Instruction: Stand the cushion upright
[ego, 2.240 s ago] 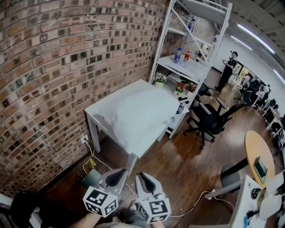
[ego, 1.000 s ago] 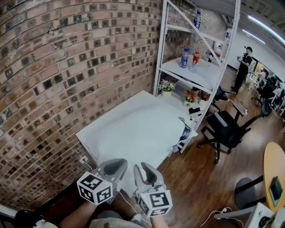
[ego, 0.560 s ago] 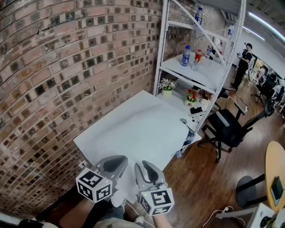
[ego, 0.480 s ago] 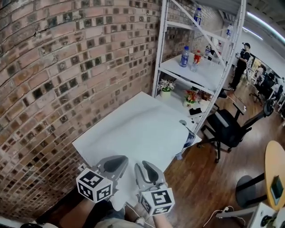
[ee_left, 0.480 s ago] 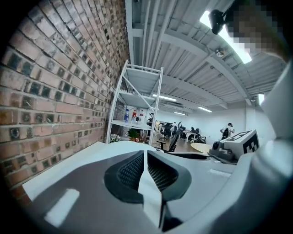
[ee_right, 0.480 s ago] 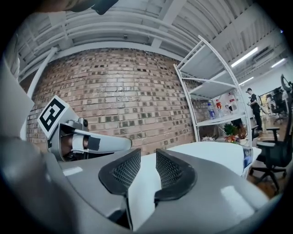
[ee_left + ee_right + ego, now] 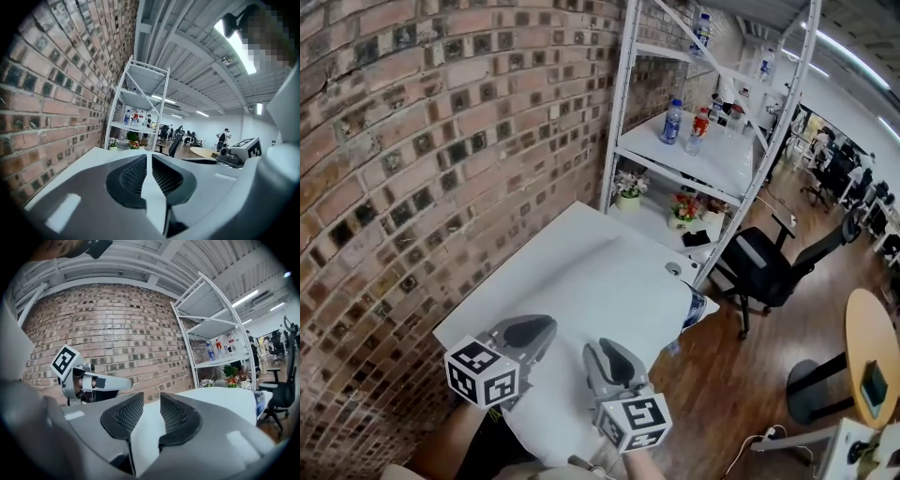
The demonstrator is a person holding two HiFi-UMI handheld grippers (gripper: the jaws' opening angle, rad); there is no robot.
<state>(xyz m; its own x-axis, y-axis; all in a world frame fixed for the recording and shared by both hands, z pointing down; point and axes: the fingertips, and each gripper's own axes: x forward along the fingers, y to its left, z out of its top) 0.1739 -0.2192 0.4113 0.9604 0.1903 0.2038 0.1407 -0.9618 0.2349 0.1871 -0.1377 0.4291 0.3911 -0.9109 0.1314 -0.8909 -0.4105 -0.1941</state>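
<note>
Left gripper (image 7: 531, 330): jaws together, empty, over the cushion's near end.
Right gripper (image 7: 606, 352): jaws slightly apart, just been opening, nothing between them.
Cushion: large white fabric cushion (image 7: 600, 291) lies flat on a white table (image 7: 579, 214).
Background: white metal shelf rack (image 7: 712, 161) beside a red brick wall (image 7: 412, 141); black office chair (image 7: 759, 267).

Head view looks steeply down; both gripper views skim level across the same cushion (image 7: 591, 281).
</note>
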